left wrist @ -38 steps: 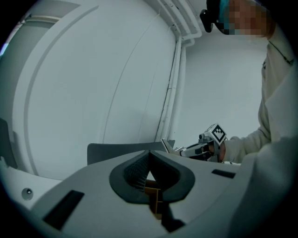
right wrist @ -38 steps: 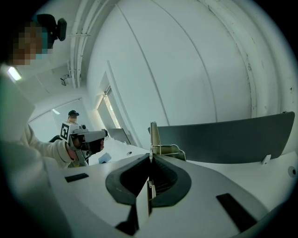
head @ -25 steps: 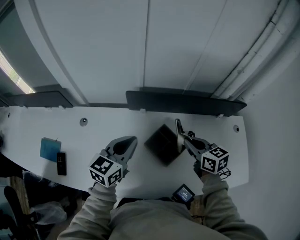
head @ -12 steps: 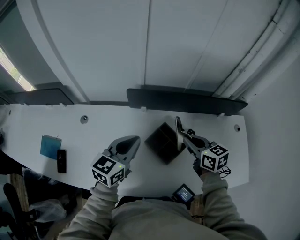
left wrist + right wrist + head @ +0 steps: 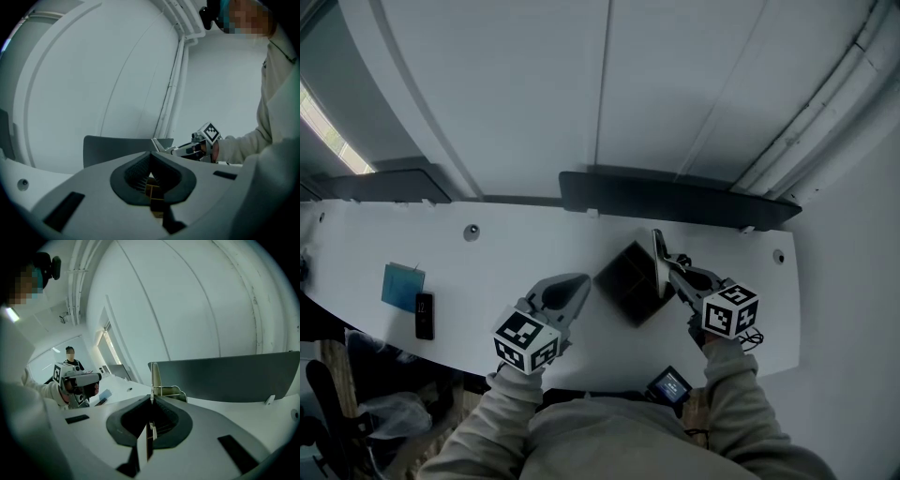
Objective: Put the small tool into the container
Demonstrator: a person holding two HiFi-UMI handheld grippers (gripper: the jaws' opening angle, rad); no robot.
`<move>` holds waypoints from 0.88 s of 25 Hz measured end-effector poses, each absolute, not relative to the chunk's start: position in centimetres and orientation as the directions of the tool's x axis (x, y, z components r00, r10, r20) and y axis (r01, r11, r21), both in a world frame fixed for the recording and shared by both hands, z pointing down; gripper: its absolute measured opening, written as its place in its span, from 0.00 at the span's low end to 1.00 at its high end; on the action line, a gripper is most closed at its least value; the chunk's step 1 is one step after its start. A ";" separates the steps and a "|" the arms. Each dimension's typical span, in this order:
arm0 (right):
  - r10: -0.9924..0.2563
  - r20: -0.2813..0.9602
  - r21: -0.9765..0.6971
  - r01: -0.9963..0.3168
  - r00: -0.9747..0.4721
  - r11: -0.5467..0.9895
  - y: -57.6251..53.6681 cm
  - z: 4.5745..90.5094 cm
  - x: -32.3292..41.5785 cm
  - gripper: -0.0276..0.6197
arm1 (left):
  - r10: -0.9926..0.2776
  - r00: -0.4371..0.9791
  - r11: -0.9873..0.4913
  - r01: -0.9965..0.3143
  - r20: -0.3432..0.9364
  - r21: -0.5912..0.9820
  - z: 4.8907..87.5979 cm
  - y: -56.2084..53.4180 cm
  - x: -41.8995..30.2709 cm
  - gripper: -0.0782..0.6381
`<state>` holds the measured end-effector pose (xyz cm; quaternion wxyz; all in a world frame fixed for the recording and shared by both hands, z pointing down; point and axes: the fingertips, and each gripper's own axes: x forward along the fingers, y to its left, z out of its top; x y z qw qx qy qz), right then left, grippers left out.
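Observation:
A black open box, the container (image 5: 625, 278), sits on the white desk (image 5: 516, 253) between my two grippers. My right gripper (image 5: 669, 269) is at the box's right edge, shut on the small tool (image 5: 657, 251), a thin flat metal piece that sticks out beyond the jaw tips over that edge. In the right gripper view the tool (image 5: 154, 377) stands up from the closed right gripper (image 5: 151, 397). My left gripper (image 5: 578, 282) is just left of the box, shut, with nothing between the closed tips of the left gripper (image 5: 150, 153). The box is hidden in both gripper views.
A dark divider panel (image 5: 675, 201) runs along the desk's back edge. At the desk's left end are a blue pad (image 5: 401, 286) and a black handset (image 5: 423, 315). A small lit device (image 5: 668, 384) is near the person's lap. A person (image 5: 71, 358) stands far off.

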<state>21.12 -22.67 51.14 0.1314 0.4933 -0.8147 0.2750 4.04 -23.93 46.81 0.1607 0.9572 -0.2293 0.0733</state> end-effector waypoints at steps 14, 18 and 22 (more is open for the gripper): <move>-0.674 0.567 -0.283 -0.881 -0.473 0.380 -23.9 53.6 21.6 0.08 | -0.451 0.857 -0.818 -0.509 0.251 0.267 48.9 -23.6 2.1 0.10; -0.653 0.596 -0.256 -0.881 -0.468 0.398 -24.1 54.2 21.6 0.08 | -0.462 0.850 -0.809 -0.521 0.254 0.272 49.2 -23.6 1.5 0.10; -0.622 0.672 -0.141 -0.894 -0.402 0.426 -24.2 55.5 22.3 0.08 | -0.471 0.845 -0.801 -0.530 0.252 0.279 49.6 -23.1 1.1 0.10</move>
